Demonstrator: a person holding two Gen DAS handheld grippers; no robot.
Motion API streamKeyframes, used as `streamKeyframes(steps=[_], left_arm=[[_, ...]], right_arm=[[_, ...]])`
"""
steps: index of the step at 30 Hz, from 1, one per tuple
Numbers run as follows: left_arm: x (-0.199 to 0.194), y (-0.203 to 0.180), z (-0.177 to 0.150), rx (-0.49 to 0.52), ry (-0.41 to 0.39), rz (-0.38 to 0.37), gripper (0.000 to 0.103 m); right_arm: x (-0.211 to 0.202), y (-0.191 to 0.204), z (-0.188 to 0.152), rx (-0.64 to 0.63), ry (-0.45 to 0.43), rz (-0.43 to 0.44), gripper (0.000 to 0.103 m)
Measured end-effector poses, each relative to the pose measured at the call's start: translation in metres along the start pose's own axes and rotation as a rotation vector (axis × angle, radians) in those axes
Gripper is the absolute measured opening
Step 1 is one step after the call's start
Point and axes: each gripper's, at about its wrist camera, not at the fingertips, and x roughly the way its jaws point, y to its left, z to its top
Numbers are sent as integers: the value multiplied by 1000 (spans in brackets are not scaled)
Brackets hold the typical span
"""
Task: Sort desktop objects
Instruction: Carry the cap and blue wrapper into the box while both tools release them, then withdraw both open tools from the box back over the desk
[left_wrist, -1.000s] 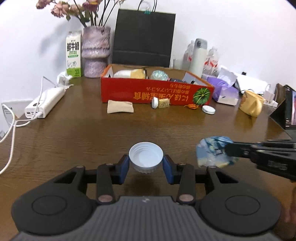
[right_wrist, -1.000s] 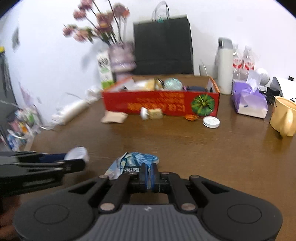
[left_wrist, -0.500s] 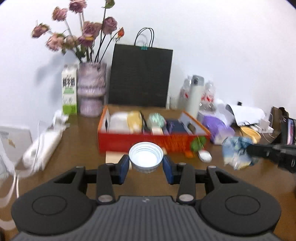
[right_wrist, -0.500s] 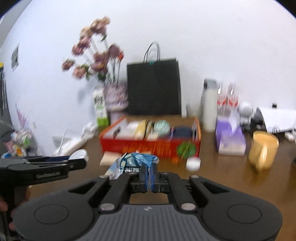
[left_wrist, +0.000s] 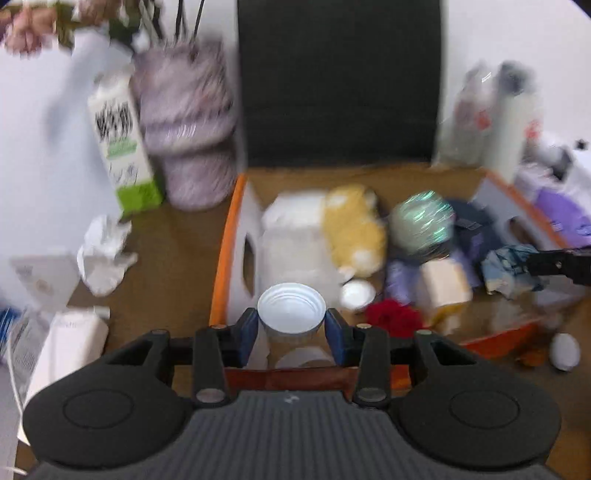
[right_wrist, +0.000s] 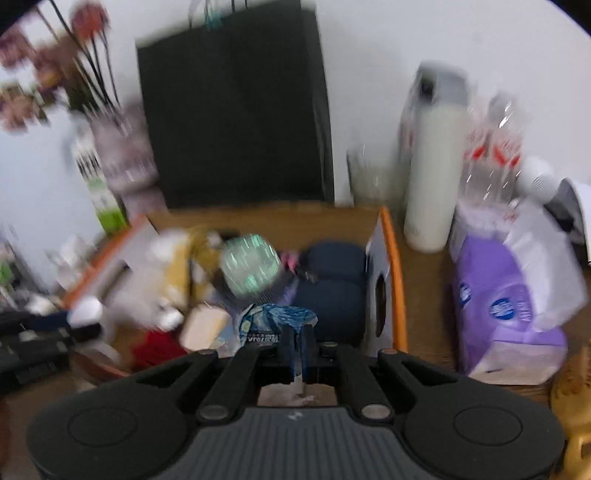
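At the bottom centre of the left wrist view, the left gripper (left_wrist: 291, 330) is part-way closed, its blue pads pressed against either side of a round white plastic lid (left_wrist: 291, 309) with a ribbed inner rim. The lid hangs above the near left end of an orange-edged cardboard box (left_wrist: 221, 258).

At the bottom centre of the right wrist view, the right gripper (right_wrist: 297, 345) is clamped nearly flat on a crumpled blue and white wrapper (right_wrist: 275, 319); its print is too blurred to read. The wrapper is held over the right half of the same box.

Inside the box lie a red fuzzy piece (left_wrist: 393, 316), a tan block (left_wrist: 443, 286), a yellow soft lump (left_wrist: 354, 229) and a shiny greenish ball (left_wrist: 421, 221).

Beyond it, in the upper frame, stand a matte black paper bag (left_wrist: 340, 81), a white and green carton (left_wrist: 120, 147) with unreadable dark lettering, and a tall white flask (right_wrist: 432, 177). A purple tissue pack (right_wrist: 506, 306) sits on the brown wooden table (right_wrist: 424, 266) at the right.
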Motion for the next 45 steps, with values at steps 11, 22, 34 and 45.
streamKeyframes(steps=[11,22,34,45], left_arm=[[-26,-11,0,-161,-46,-36,74],[-128,-3,-64,-195,-161,-139,99],[-176,-18,-182,-51,-128,-160,103],[-182,-16,-230,-53,-99,-196,103]], right_arm=[[-17,11,-2,13,-57,-47,55],[-138,35,-70,-13,-269,9,82],[-172,43,-223,3,-141,62,83],[-181,53,-272,3,-108,31,84]])
